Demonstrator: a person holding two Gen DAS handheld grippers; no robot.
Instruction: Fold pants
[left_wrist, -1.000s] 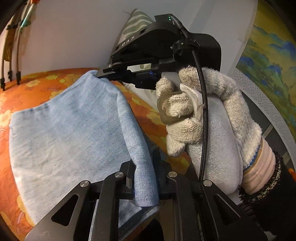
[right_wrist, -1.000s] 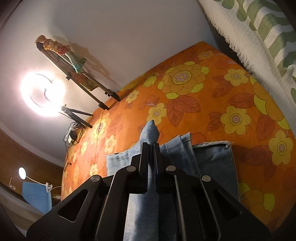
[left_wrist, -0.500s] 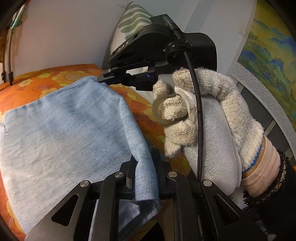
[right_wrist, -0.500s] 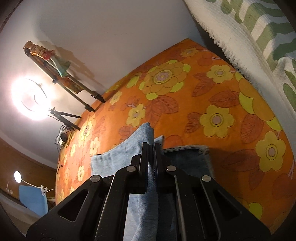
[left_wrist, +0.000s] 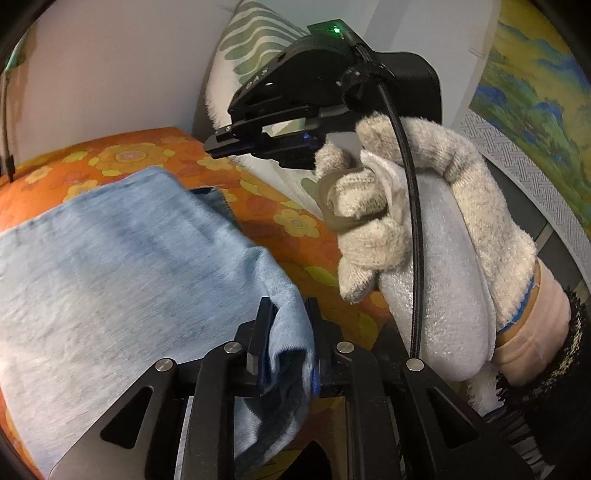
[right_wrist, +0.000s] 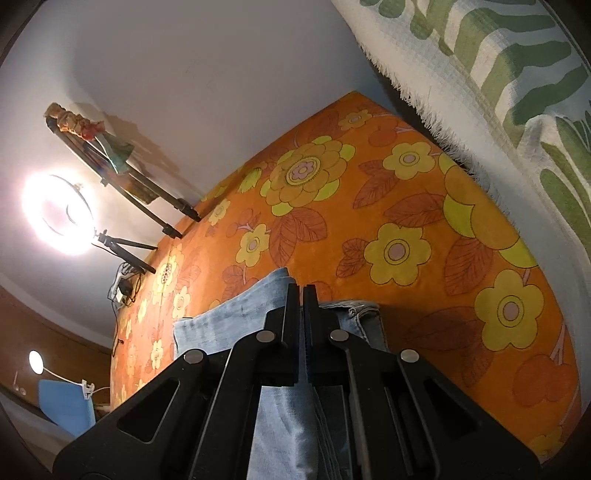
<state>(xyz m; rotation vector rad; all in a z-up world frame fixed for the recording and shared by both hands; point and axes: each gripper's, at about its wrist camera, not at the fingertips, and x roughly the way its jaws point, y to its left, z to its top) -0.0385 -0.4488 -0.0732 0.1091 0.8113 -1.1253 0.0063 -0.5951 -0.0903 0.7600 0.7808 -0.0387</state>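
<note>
Light blue denim pants (left_wrist: 110, 258) lie folded on the orange flowered bed (left_wrist: 295, 221). My left gripper (left_wrist: 288, 306) is shut on a bunched fold at their near right edge. In the left wrist view a person's gloved hand (left_wrist: 424, 206) holds my right gripper (left_wrist: 214, 146) just above and beyond the far corner of the pants, with bedsheet showing between its tips and the denim. In the right wrist view my right gripper (right_wrist: 301, 288) has its jaws pressed together. The pants (right_wrist: 229, 317) lie beneath and behind it, and no cloth sticks out past the tips.
A green-and-white patterned pillow (right_wrist: 498, 74) leans at the head of the bed, also in the left wrist view as the pillow (left_wrist: 255, 48). A ring light (right_wrist: 55, 214) on a tripod stands by the far wall. A landscape painting (left_wrist: 535, 92) hangs at right.
The denim corner that stuck up through the right gripper's tips has dropped away and now lies below them. The lifted layer has settled lower and flatter across the bed. The left gripper keeps its fold.
</note>
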